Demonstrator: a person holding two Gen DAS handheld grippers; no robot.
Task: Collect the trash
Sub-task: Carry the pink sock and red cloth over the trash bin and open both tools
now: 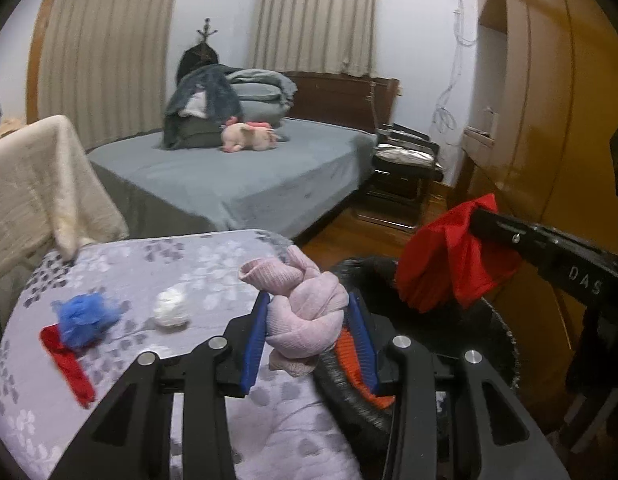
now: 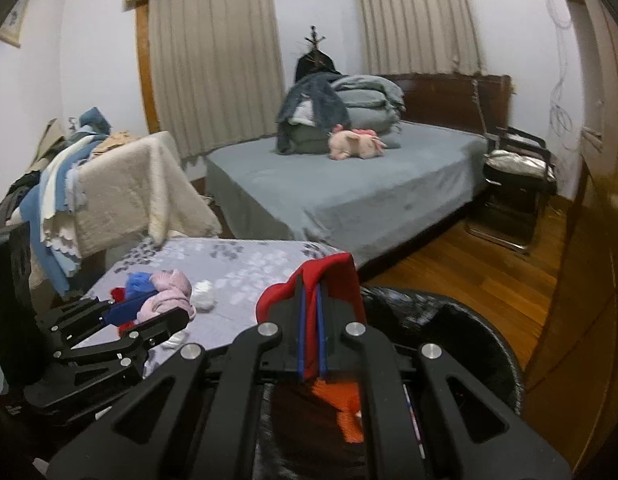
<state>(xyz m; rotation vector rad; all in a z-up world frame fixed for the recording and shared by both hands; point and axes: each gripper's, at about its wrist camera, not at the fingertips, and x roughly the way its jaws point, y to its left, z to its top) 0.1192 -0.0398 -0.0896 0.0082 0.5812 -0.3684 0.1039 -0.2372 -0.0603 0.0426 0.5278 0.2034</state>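
Gripping one knotted pink sock point(image 1: 305, 312), the left gripper point(image 1: 307, 340) hovers at the bin's point(image 1: 505, 344) 9 o'clock rim; the right gripper point(image 2: 311, 336), nearly closed, pinches one red cloth point(image 2: 341, 276) above it. Three scraps lie on the table point(image 1: 213, 256): blue point(image 1: 87, 318), white point(image 1: 171, 308), red point(image 1: 71, 364).

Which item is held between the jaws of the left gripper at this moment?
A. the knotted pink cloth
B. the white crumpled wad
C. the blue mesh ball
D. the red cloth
A: in the left wrist view, the left gripper has its jaws closed on the knotted pink cloth, while the red cloth hangs from the right gripper.
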